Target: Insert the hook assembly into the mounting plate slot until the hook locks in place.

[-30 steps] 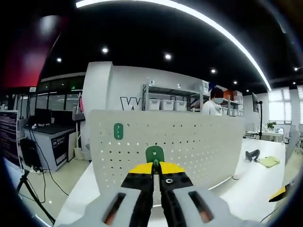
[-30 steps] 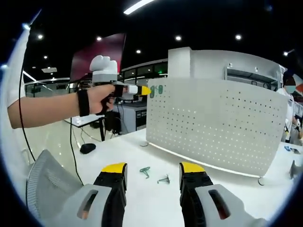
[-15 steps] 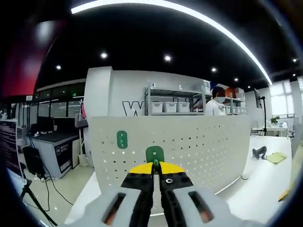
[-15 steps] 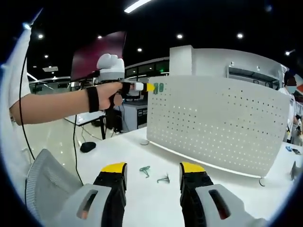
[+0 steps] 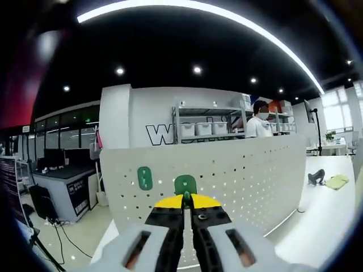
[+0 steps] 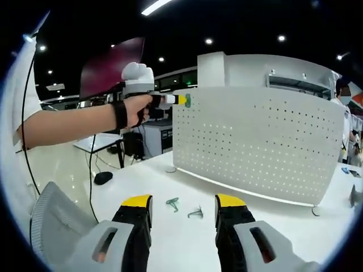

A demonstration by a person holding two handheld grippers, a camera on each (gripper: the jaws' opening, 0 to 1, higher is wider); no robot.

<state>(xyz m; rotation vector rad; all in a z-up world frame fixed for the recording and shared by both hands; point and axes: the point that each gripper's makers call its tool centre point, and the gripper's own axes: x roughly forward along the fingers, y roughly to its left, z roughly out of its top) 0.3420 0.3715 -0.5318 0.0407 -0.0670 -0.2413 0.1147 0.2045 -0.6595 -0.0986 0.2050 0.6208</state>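
My left gripper (image 5: 185, 199) is shut on a green hook (image 5: 185, 185), held close in front of the white perforated mounting plate (image 5: 238, 175). A second green hook (image 5: 144, 178) is fixed on the plate near its upper left. In the right gripper view, the left gripper (image 6: 180, 100) meets the plate's (image 6: 255, 147) upper left corner, held by a person's hand (image 6: 136, 110). My right gripper (image 6: 183, 205) stands open low over the white table (image 6: 142, 181). Two loose green hooks (image 6: 173, 202) (image 6: 196, 213) lie on the table just beyond its jaws.
A grey chair back (image 6: 54, 218) sits at the lower left of the right gripper view. Behind the plate are shelves with bins (image 5: 198, 127) and a standing person (image 5: 260, 126). A dark tool (image 5: 316, 178) and a yellow cloth (image 5: 337, 181) lie at the table's far right.
The left gripper with its hook has moved closer to the plate's upper left corner. The right gripper has stayed put, open over the table.
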